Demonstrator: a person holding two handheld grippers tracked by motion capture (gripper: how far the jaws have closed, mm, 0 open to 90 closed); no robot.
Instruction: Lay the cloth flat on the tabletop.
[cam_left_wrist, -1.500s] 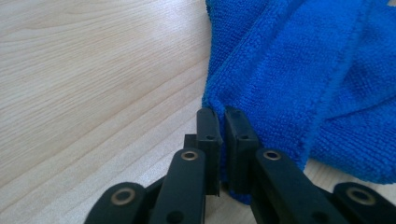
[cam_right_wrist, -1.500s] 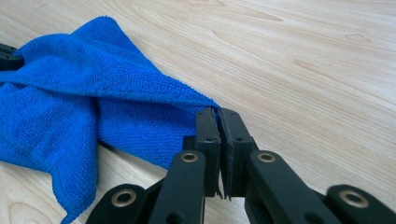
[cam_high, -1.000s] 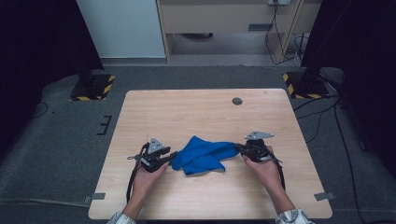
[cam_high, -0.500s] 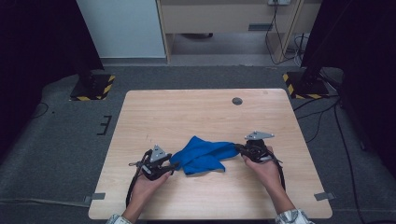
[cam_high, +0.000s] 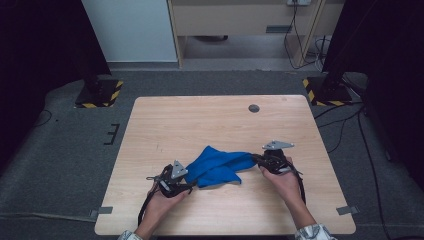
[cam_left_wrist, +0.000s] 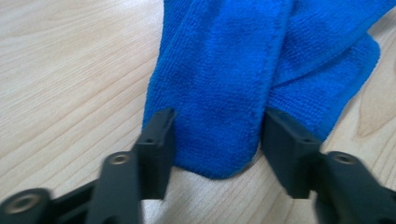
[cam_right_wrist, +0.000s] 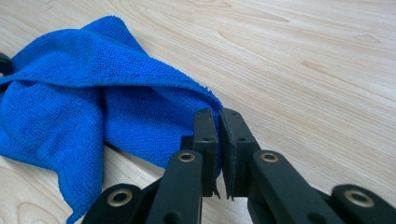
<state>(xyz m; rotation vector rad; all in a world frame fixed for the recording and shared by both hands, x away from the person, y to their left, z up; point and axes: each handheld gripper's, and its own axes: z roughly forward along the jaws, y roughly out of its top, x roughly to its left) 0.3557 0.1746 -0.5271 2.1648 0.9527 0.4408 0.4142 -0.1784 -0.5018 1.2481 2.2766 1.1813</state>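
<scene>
Two grippers work one blue cloth (cam_high: 217, 167), which lies crumpled on the near half of the wooden table (cam_high: 210, 120), between the person's hands. The right gripper (cam_right_wrist: 218, 140) sits where it did a second ago, its jaws pinched narrow on the cloth's right corner, with a thin edge of blue showing between the pads. The change is on the other side: the left gripper (cam_left_wrist: 217, 144) has slid nearer the person and a little lower since the earlier high view, and its jaws have just been opening. They now stand about half apart, straddling a rounded folded corner of the cloth, and the left gripper view suggests the pads flank the fabric without squeezing it. In the high view this gripper (cam_high: 175, 180) rests at the cloth's lower left end. My judgement is that the left side is lined up for a fresh pinch on that corner; once it closes, both ends would be held and the cloth could be pulled flat or folded.
</scene>
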